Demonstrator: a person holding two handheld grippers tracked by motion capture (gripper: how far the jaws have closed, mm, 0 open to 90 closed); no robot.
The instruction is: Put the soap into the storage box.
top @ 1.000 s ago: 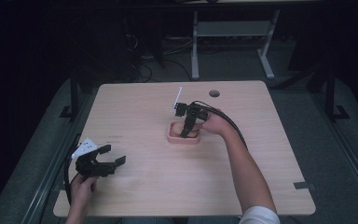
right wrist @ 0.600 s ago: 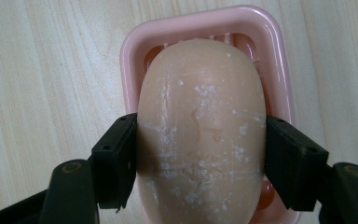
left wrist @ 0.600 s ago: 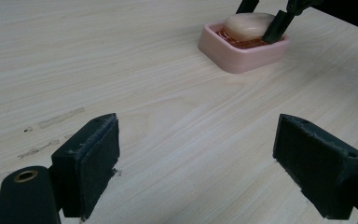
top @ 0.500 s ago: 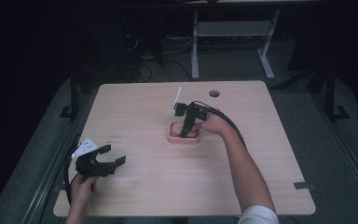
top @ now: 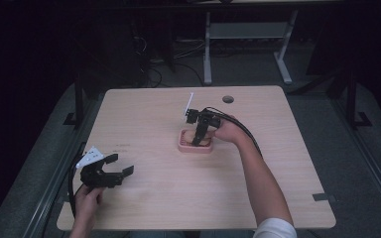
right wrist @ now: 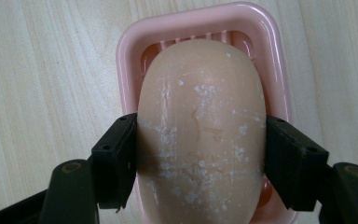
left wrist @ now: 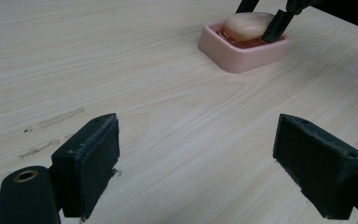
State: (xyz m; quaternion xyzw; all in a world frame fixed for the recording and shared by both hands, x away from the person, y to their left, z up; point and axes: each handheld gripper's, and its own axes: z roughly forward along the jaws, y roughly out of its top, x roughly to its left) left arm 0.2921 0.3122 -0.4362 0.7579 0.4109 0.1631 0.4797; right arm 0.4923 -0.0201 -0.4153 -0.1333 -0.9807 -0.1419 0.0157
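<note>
**Right claw straddles the soap across its narrow width**

From where I stand, the right claw [top: 197,140] points straight down into the pink soap dish [top: 184,147] that sits near the middle of the table [top: 278,163]. The bar of soap [right wrist: 200,135] lies in that dish, and its long axis runs along the dish's length, away from the right claw's camera. The two black jaws stand on either flank of the bar, across its short width, with the pads [right wrist: 116,158] pressed up against its sides. I read that as clamped on the soap, or as near to it as makes no difference; the bar itself looks to be resting in the dish, not lifted.

That crosswise grip is what the next move hangs on, I'd judge: with the jaws square to the long axis and roughly at mid-length, a straight pull upward should bring the bar out level. The soap is rounded and chalky-surfaced, so it could slip if the squeeze is light.

The left claw [top: 110,172] waits well apart, near the table's front-left edge, its jaws spread wide and empty, pointing toward the dish. The right hand [top: 226,132] is plainly the one placed for this job.
</note>
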